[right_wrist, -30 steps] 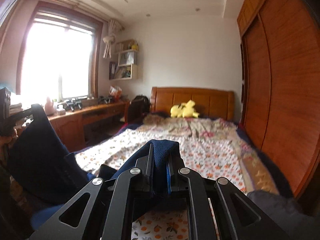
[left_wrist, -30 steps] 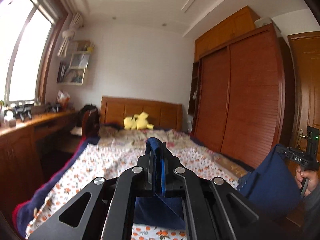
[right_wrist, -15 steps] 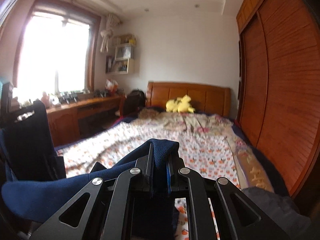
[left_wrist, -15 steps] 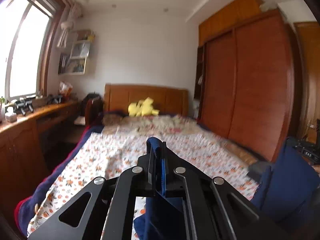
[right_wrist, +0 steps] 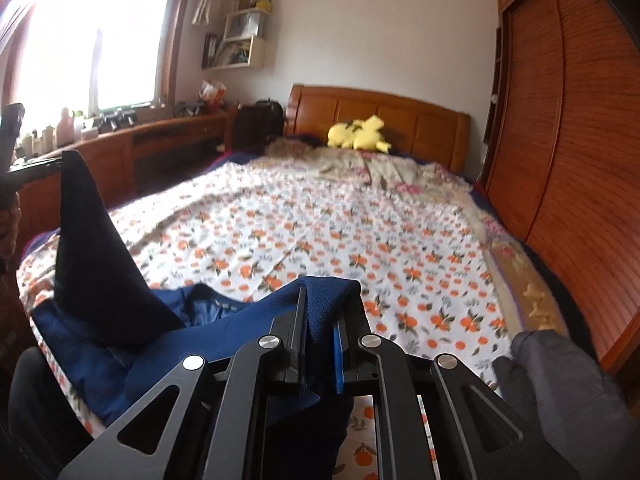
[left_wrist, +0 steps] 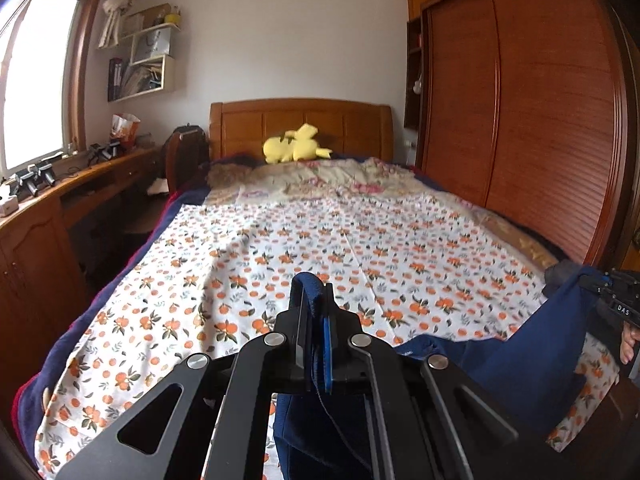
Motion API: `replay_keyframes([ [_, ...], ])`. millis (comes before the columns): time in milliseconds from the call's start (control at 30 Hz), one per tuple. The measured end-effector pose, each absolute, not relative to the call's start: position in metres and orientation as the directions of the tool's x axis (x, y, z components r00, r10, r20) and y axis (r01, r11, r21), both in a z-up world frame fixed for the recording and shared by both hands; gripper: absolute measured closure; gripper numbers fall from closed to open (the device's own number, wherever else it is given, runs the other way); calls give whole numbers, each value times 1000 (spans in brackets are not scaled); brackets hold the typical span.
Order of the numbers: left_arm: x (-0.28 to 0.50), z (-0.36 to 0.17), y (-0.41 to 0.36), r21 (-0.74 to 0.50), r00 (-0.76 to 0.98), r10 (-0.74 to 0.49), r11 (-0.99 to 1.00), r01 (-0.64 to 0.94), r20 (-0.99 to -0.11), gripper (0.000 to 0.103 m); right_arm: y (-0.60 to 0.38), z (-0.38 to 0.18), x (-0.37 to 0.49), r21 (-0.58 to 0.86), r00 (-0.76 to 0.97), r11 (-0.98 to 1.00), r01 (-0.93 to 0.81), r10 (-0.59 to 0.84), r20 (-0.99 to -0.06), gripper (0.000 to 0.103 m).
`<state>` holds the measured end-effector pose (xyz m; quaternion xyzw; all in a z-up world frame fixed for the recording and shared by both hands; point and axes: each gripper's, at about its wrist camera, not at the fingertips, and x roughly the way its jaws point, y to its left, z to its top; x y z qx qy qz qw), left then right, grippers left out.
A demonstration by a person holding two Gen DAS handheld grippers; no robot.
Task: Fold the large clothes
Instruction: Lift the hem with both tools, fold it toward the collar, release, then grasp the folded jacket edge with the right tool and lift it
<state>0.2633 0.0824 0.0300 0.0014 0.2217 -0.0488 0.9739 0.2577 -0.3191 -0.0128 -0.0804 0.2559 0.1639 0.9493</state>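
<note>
Navy fabric, the garment (right_wrist: 224,344), hangs between two hand-held grippers over the near end of the bed (left_wrist: 280,240). Its middle sags onto the orange-print sheet (right_wrist: 360,248), and one corner rises to a peak at each gripper.

Left gripper (left_wrist: 314,312): jaws clamped together on a folded edge of the garment, pointing toward the headboard (left_wrist: 300,120) and tilted somewhat downward. Cloth drops from the jaws below the gripper frame.

Right gripper (right_wrist: 322,312): jaws closed on a thicker fold of the same garment, likewise tilted downward along the bed. A hand (left_wrist: 630,342) grips its handle, seen at the right edge of the left wrist view. A grey cloth item (right_wrist: 560,384) lies just beside this gripper at the bed's right edge.

Clearance: the sheet ahead of both grippers is flat and unoccupied up to the rumpled quilt (left_wrist: 320,180) near the headboard. A yellow plush toy (left_wrist: 294,148) rests against the headboard. The wardrobe (left_wrist: 520,120) stands close along the right side of the bed; a wooden desk (left_wrist: 60,200) runs along the left side under the window (right_wrist: 92,40).

Storage: wall shelves (left_wrist: 148,60) beside the window hold books and papers; individual items cannot be told apart.
</note>
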Motion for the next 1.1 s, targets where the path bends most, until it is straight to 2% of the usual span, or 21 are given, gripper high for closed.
replay_keyframes([
  [267, 279, -6, 86, -17, 871, -90, 996, 93, -483, 99, -314, -60, 281, -59, 767, 937, -344, 245, -593, 94],
  [533, 272, -39, 92, -5, 857, -54, 998, 59, -513, 95, -313, -85, 283, -67, 752, 942, -330, 219, -621, 90],
  [633, 265, -50, 90, 7, 852, -50, 998, 63, -522, 80, -312, -88, 279, -74, 757, 944, -321, 209, -619, 88],
  [667, 261, -53, 88, 14, 852, -44, 998, 60, -521, 61, -313, -87, 278, -75, 759, 945, -317, 205, -617, 86],
  [700, 258, -56, 87, 24, 856, -35, 998, 55, -516, 37, -312, -87, 276, -77, 761, 947, -313, 201, -617, 81],
  [767, 247, -61, 85, 32, 870, -32, 998, 54, -492, 16, -311, -87, 272, -85, 764, 947, -309, 194, -616, 75],
  [833, 238, -66, 83, 26, 874, -45, 997, 66, -483, 11, -309, -87, 264, -98, 772, 949, -301, 182, -609, 65],
  [967, 224, -76, 76, 27, 880, -60, 996, 82, -472, 3, -303, -86, 250, -123, 784, 949, -289, 162, -599, 55],
  [1100, 211, -86, 70, -2, 874, -99, 994, 111, -475, 2, -293, -83, 233, -164, 801, 947, -276, 132, -584, 43],
])
